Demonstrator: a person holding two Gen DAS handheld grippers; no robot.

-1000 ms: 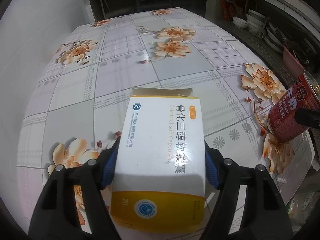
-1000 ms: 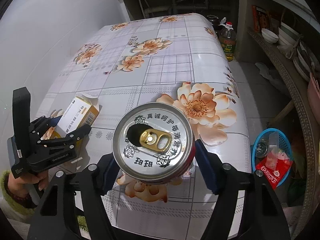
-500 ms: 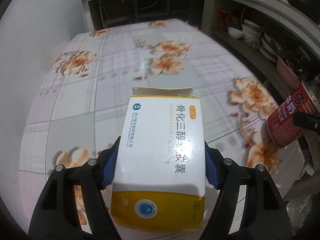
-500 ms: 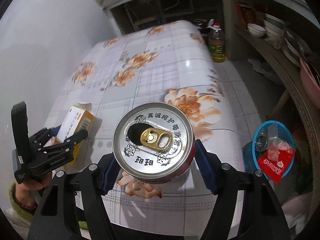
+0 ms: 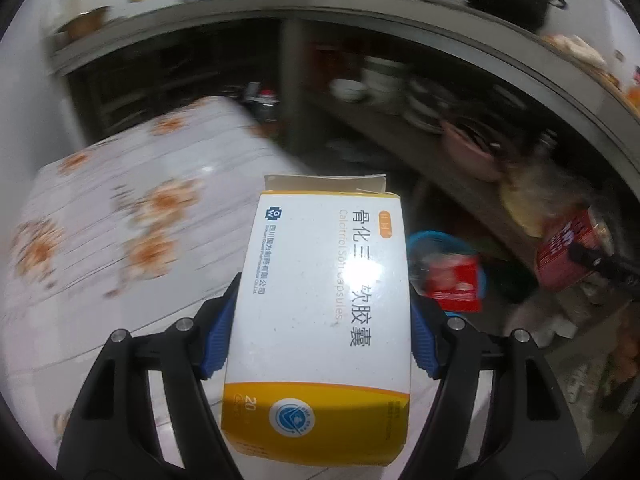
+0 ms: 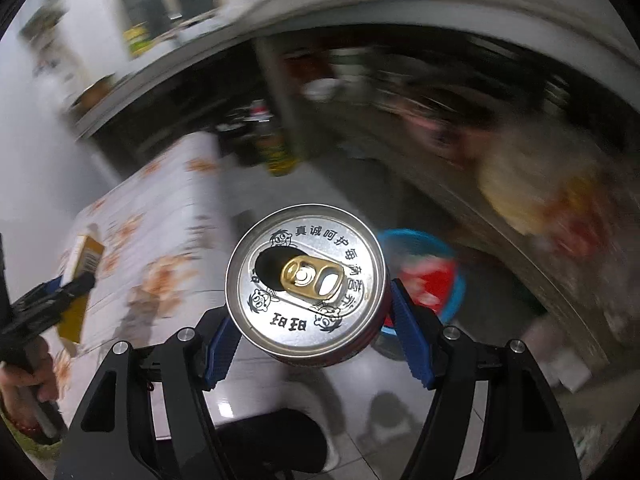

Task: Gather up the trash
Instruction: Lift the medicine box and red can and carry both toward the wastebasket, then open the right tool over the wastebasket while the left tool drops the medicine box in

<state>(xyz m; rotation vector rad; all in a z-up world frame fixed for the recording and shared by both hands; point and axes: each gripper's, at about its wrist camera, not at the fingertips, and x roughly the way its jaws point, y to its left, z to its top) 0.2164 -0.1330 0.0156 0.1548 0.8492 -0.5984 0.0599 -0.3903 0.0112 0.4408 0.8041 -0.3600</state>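
Blurred kitchen beyond; medicine box (image 5: 320,320) clamped between left hand-held gripper (image 5: 320,336) pads.

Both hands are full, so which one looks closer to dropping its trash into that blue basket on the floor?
Probably the right. Its can sits just beside the blue basket in its view, while the left's box also borders it; the blur leaves it close.

My medicine box (image 5: 320,312) hides part of the blue basket (image 5: 444,240) beyond it. My can (image 6: 306,280) covers that basket's near rim. Shelves, bowls and floral tablecloth (image 5: 120,216) smear into blur; shelf contents unreadable.
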